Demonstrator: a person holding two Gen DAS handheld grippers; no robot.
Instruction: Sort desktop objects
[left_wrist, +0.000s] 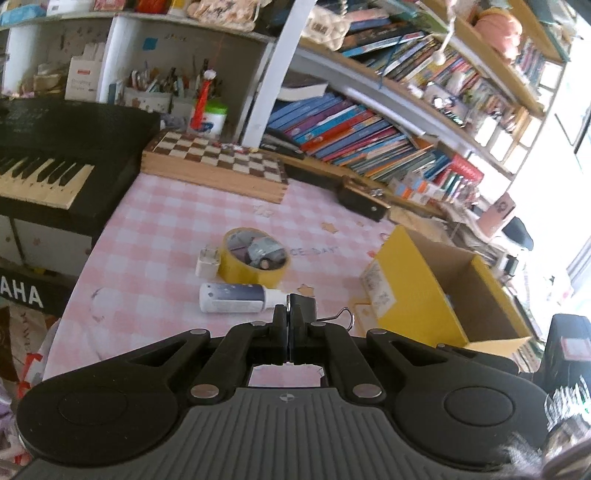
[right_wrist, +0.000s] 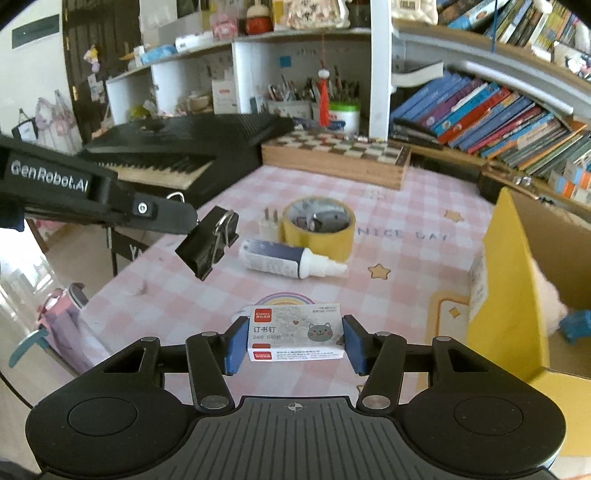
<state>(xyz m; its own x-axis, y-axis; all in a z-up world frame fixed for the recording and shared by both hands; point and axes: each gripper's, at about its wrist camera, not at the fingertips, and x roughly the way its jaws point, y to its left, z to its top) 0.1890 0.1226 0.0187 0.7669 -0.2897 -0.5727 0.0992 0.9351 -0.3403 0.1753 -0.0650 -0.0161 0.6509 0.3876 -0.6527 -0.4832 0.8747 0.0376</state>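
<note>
1. The left gripper (left_wrist: 288, 308) has its jaws pressed together on a black binder clip (right_wrist: 208, 245), pinched by one edge and hanging clear of the pink checked tablecloth (right_wrist: 388, 291), up and to the left of the yellow tape roll (right_wrist: 318, 229).
2. The right gripper (right_wrist: 295, 341) clamps a white staple box (right_wrist: 297, 332) with a cat drawing between its blue pads (right_wrist: 233, 345), one pad pressing each short end; the box sits lifted above the cloth, on the near side of the tape roll.
3. A white bottle (right_wrist: 291, 260) with a dark label lies on its side just in front of the tape roll, nozzle pointing right.
4. A white plug adapter (right_wrist: 269, 225) stands touching the tape roll's left side; small items lie inside the roll's ring.
5. A yellow cardboard box (right_wrist: 498, 280), open at the top, stands to the right of the tape roll.
6. Behind the tape roll rests a wooden chessboard (right_wrist: 332, 155); a black keyboard (right_wrist: 177, 155) lies to its left rear and packed bookshelves (right_wrist: 491, 114) rise to its right rear.
</note>
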